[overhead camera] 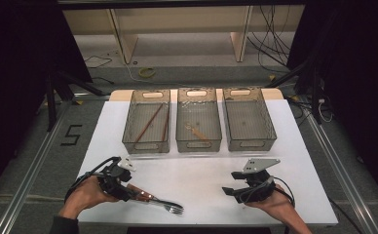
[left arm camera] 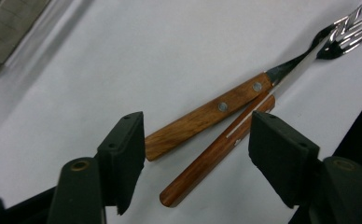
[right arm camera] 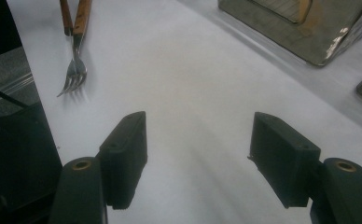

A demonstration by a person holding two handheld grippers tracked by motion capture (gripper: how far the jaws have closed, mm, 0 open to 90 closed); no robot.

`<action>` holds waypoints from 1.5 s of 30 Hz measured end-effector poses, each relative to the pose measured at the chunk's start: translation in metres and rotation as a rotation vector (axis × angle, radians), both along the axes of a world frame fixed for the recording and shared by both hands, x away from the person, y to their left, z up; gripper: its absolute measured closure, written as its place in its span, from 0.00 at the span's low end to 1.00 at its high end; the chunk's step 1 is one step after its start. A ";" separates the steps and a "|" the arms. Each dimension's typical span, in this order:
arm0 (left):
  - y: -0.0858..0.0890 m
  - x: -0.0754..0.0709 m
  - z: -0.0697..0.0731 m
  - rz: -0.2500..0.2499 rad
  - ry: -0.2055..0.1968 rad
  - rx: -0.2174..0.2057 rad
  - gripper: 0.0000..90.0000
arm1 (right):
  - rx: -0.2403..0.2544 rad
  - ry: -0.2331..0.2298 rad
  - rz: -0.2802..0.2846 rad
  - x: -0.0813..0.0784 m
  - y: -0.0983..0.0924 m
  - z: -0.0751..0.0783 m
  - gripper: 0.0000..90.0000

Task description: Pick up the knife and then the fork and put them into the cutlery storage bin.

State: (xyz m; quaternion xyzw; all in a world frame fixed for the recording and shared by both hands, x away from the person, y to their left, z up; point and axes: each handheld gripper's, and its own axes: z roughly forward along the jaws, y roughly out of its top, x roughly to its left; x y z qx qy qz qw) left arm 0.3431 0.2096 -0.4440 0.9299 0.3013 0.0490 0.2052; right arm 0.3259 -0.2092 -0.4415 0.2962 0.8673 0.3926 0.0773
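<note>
Two forks with riveted wooden handles (left arm camera: 207, 114) lie side by side on the white table (overhead camera: 201, 170), tines (left arm camera: 351, 28) pointing away. My left gripper (left arm camera: 196, 135) is open, with both handles lying between its jaws and the pads clear of them. In the high view the left gripper (overhead camera: 128, 189) sits at the front left over the handle ends of the forks (overhead camera: 160, 204). My right gripper (overhead camera: 231, 183) rests at the front right, open and holding nothing. Through the right gripper view (right arm camera: 198, 135) the forks (right arm camera: 76, 46) show far off at the upper left.
Three see-through bins stand in a row at the back of the table. The left bin (overhead camera: 146, 145) holds brown chopsticks, the middle bin (overhead camera: 198, 144) a small wooden utensil, and the right bin (overhead camera: 270, 131) looks empty. The table's front edge runs close behind both hands.
</note>
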 end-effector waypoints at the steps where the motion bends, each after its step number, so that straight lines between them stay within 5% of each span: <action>1: 0.000 0.000 -0.002 -0.004 0.005 0.006 0.36 | 0.000 0.000 0.000 0.000 0.000 0.000 0.41; 13: 0.000 -0.005 -0.015 -0.031 0.041 0.068 0.30 | -0.001 0.001 -0.001 0.000 0.000 0.000 0.41; 19: 0.000 -0.006 -0.021 -0.031 0.049 0.109 0.38 | -0.001 0.002 -0.002 0.000 0.000 0.000 0.41; 28: -0.002 -0.008 -0.027 -0.095 0.061 0.169 0.56 | -0.002 0.004 0.002 0.000 0.000 0.000 0.41; 45: -0.007 -0.015 -0.025 -0.251 0.030 0.187 0.78 | -0.012 0.008 0.007 0.000 0.001 -0.002 0.41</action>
